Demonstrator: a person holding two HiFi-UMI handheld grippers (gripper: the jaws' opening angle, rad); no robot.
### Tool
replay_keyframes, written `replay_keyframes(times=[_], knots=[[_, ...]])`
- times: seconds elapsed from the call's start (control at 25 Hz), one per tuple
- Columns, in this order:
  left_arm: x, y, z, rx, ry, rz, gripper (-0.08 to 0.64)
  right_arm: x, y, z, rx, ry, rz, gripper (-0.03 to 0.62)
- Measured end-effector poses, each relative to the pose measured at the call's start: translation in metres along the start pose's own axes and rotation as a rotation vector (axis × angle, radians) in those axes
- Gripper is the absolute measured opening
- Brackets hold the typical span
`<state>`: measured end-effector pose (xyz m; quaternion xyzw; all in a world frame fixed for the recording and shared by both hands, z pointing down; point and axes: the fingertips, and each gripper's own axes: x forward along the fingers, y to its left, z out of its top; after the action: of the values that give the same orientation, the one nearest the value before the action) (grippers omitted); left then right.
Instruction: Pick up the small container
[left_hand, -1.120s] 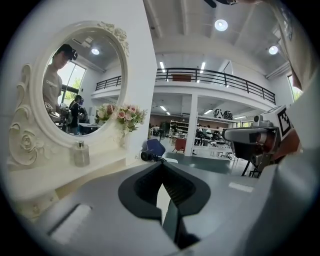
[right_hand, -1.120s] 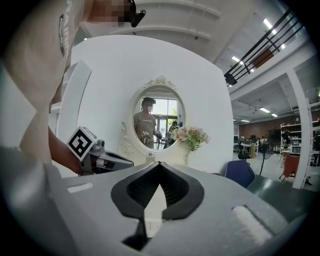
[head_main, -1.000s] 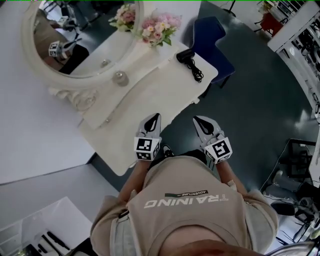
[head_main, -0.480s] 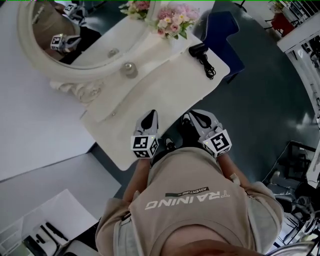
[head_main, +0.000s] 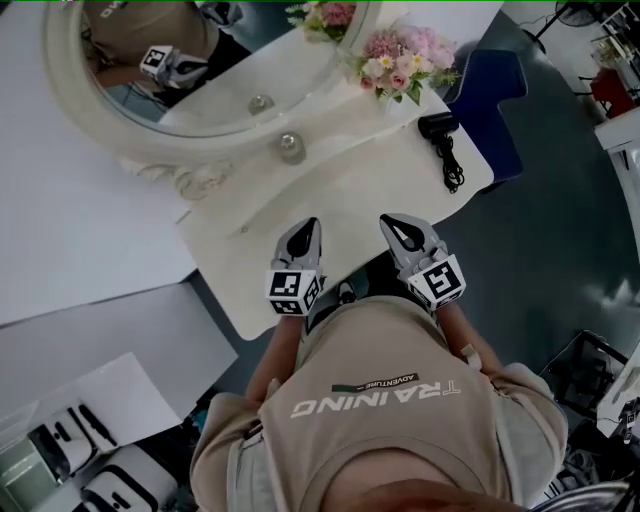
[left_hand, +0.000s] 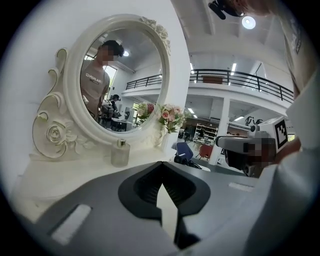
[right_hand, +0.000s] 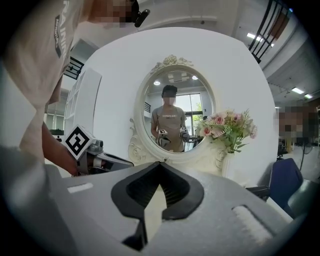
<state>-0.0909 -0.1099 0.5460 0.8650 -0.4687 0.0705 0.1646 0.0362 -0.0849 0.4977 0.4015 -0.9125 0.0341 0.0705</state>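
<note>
The small container (head_main: 291, 148) is a clear glass bottle with a metal cap, standing at the foot of the oval mirror (head_main: 70, 95) on the white dressing table (head_main: 340, 190). In the left gripper view the container (left_hand: 120, 153) is ahead and to the left of the jaws, well apart from them. My left gripper (head_main: 310, 227) is shut and empty, and so is my right gripper (head_main: 391, 221). Both hover side by side over the table's near edge and point toward the mirror. The left gripper (left_hand: 161, 164) and the right gripper (right_hand: 160, 162) show jaws that meet at the tips.
A vase of pink flowers (head_main: 402, 62) stands at the table's right back. A black hair dryer (head_main: 438, 127) with its cord lies near the right end. A blue chair (head_main: 497, 92) stands beyond that end. White cases (head_main: 60, 450) sit on the floor at lower left.
Both grippers have come forward from beside the table to over its near edge. The person has stepped closer, so the table and mirror sit further right in the head view.
</note>
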Motion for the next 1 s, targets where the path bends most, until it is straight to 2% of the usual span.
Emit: replay_keyframes(times=[0.2, 0.28, 0.52, 0.84, 1.0], knots=[[0.028, 0.001, 0.021, -0.046, -0.024, 0.016, 0.017, 0.024, -0.034, 0.001, -0.001, 0.002, 0.083, 0.002], [0.041, 0.004, 0.026, -0.046, -0.023, 0.051, 0.017, 0.034, -0.049, 0.002, -0.020, -0.006, 0.131, 0.003], [0.071, 0.012, 0.039, -0.059, -0.021, 0.152, 0.017, 0.058, -0.085, -0.002, 0.013, -0.003, 0.233, 0.002], [0.071, 0.035, 0.049, -0.066, -0.019, 0.344, 0.017, 0.080, -0.100, -0.004, -0.014, 0.015, 0.398, 0.002], [0.069, 0.038, 0.051, -0.041, -0.007, 0.397, 0.017, 0.089, -0.102, -0.004, -0.048, 0.018, 0.452, 0.002]])
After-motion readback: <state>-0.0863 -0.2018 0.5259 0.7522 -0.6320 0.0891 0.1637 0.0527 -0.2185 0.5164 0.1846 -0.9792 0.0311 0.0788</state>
